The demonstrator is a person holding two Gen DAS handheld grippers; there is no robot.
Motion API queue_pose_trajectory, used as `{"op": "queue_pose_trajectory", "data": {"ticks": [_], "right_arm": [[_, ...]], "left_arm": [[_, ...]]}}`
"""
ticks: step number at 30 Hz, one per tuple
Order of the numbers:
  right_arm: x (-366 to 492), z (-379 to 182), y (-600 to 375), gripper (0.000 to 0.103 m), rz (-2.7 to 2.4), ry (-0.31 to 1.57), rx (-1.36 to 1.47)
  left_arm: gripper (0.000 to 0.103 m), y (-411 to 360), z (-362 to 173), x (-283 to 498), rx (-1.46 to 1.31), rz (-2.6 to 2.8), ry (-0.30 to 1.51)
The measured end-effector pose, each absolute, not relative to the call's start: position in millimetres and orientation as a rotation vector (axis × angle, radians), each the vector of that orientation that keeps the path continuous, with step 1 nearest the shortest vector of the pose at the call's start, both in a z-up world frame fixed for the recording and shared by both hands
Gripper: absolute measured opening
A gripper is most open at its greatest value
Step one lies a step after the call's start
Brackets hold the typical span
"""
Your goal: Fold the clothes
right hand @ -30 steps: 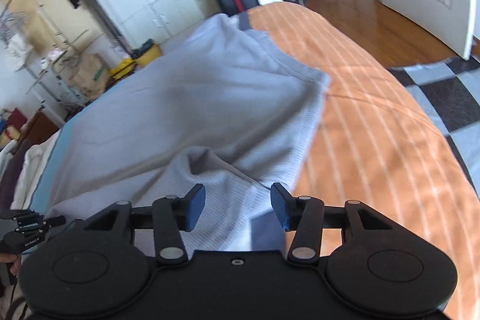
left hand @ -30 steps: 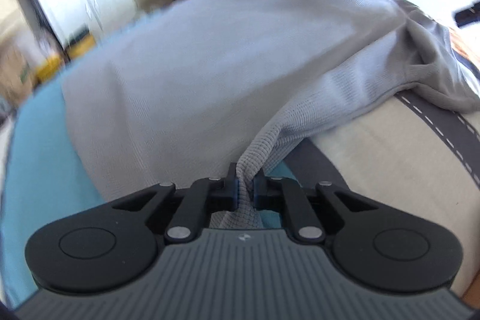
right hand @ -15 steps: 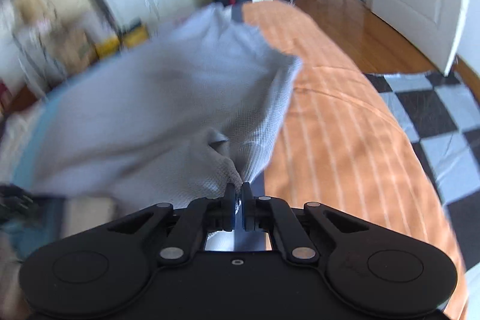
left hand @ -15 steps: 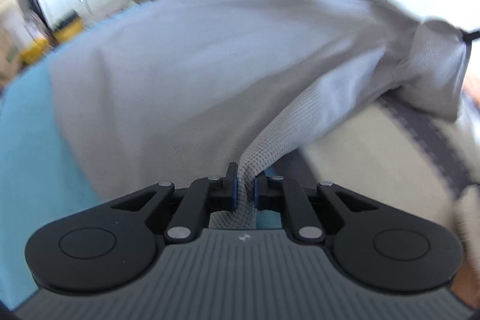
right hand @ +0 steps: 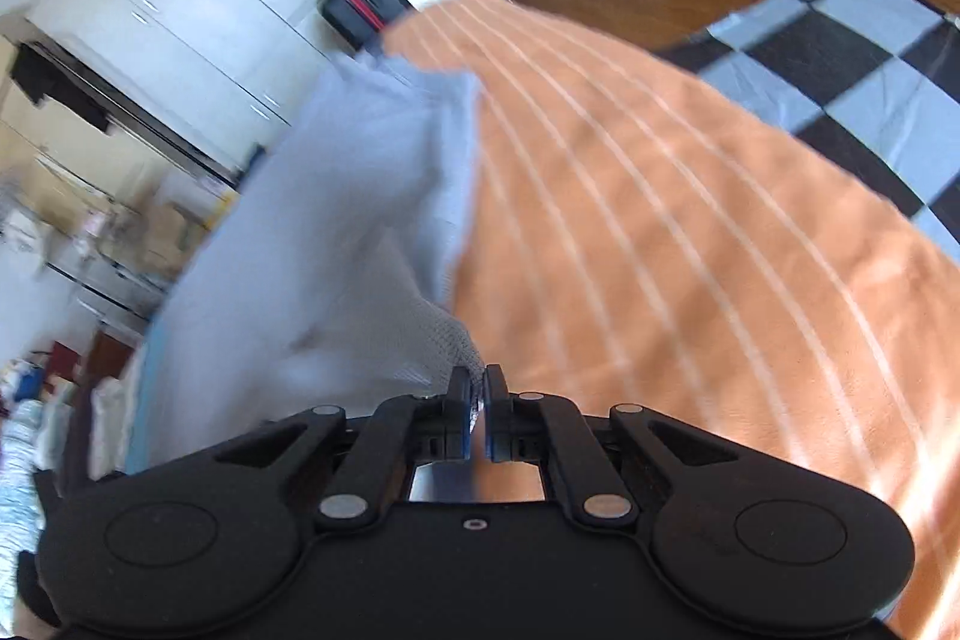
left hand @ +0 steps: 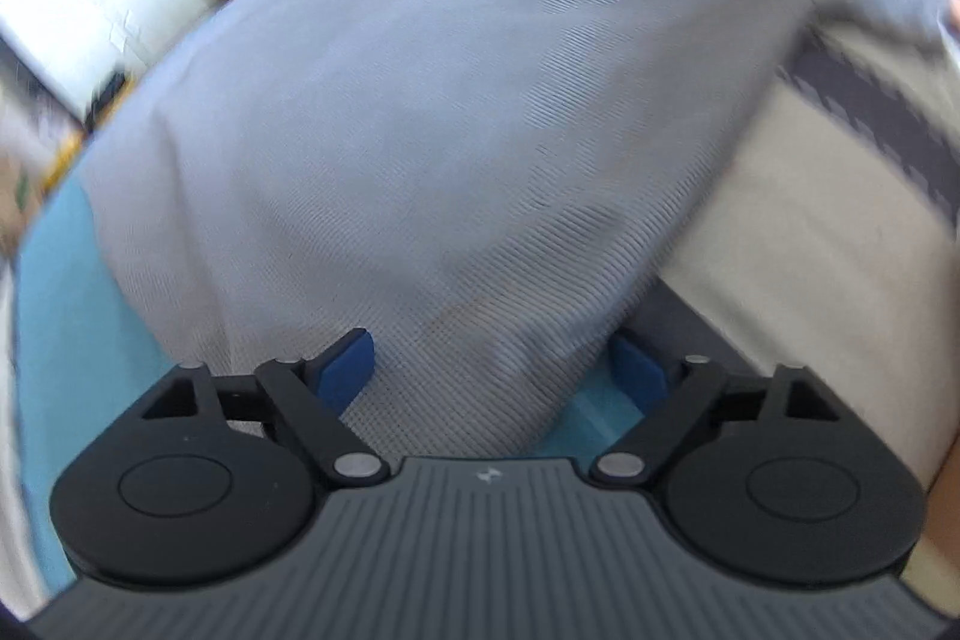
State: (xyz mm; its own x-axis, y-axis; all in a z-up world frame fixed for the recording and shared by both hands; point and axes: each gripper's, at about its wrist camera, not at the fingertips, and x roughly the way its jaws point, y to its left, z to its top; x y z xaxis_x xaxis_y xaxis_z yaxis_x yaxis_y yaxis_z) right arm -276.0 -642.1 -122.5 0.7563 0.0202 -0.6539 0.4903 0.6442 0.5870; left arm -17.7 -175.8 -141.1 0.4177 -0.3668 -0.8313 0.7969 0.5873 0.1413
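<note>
The grey, finely ribbed knit garment (left hand: 468, 112) is spread wide over a bed, with a turquoise sheet (left hand: 54, 292) showing at its left edge and a cream cover with a dark dashed band (left hand: 804, 232) at its right. The left gripper (left hand: 491, 364) is seen with its blue-padded fingers (left hand: 345, 364) spread wide apart; a corner of the garment lies loosely between them, gripped by neither, so that corner is judged to be resting free on the bed just ahead of the tool. Much of this view is blurred.

In the right wrist view, the right gripper (right hand: 474, 415) is pressed together on a bunched edge of the same cloth (right hand: 360, 196), which is drawn up into a peak at the fingertips. That edge is probably held so that it can be carried across for a fold. The orange striped blanket (right hand: 690, 244) is exposed to the right of the garment.
</note>
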Motion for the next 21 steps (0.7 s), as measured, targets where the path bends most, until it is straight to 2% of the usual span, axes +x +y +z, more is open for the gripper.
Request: {"op": "queue_pose_trajectory", "data": {"ticks": [1, 2, 3, 4, 6, 7, 8, 9, 11, 14, 15, 18, 19, 20, 21], "right_arm": [[-273.3, -128.1, -643.2, 0.012, -0.295, 0.678, 0.839], [-270.7, -133.7, -644.4, 0.012, -0.298, 0.681, 0.838], [-268.0, -139.3, -645.5, 0.013, -0.300, 0.683, 0.838], [-265.8, -144.5, -646.5, 0.018, -0.302, 0.681, 0.841], [-266.9, -149.4, -646.1, 0.043, -0.295, 0.625, 0.892], [-266.2, -152.9, -647.0, 0.060, -0.298, 0.620, 0.917], [-265.5, -156.5, -648.0, 0.064, -0.301, 0.615, 0.941], [-264.9, -159.7, -649.1, 0.064, -0.304, 0.610, 0.964], [-263.9, -162.5, -651.7, 0.064, -0.304, 0.589, 0.990], [-255.2, -162.3, -649.5, 0.065, -0.277, 0.607, 0.961], [-251.4, -161.9, -648.1, 0.065, -0.263, 0.616, 0.947], [-233.1, -167.9, -646.9, 0.066, -0.097, 0.650, 0.974], [-226.7, -175.7, -650.5, 0.058, -0.059, 0.654, 1.034], [-222.5, -182.8, -652.7, 0.024, -0.056, 0.653, 1.084], [-217.5, -187.4, -653.4, 0.009, -0.053, 0.663, 1.103]], "left_arm": [[0.030, -174.6, -141.3, -16.7, 0.574, -0.776, 0.852], [0.005, -173.4, -141.1, -15.6, 0.568, -0.767, 0.849], [0.005, -172.3, -136.9, -15.0, 0.565, -0.749, 0.824], [0.005, -171.4, -133.0, -14.5, 0.563, -0.733, 0.800], [0.005, -172.5, -128.8, -18.1, 0.566, -0.746, 0.762], [0.006, -173.5, -128.9, -19.5, 0.571, -0.755, 0.748], [0.009, -174.6, -130.1, -20.3, 0.574, -0.756, 0.738], [0.012, -176.1, -131.5, -20.8, 0.576, -0.757, 0.743], [0.031, -179.3, -133.4, -19.1, 0.580, -0.765, 0.762], [0.049, -183.5, -134.8, -17.1, 0.595, -0.768, 0.775], [0.051, -185.7, -138.3, -17.4, 0.621, -0.748, 0.776], [0.071, -185.9, -146.4, -11.2, 0.650, -0.685, 0.807], [0.080, -182.7, -145.6, -4.1, 0.607, -0.664, 0.830], [0.080, -176.3, -144.5, 4.7, 0.548, -0.648, 0.862], [0.079, -169.8, -143.3, 13.3, 0.490, -0.631, 0.891]]}}
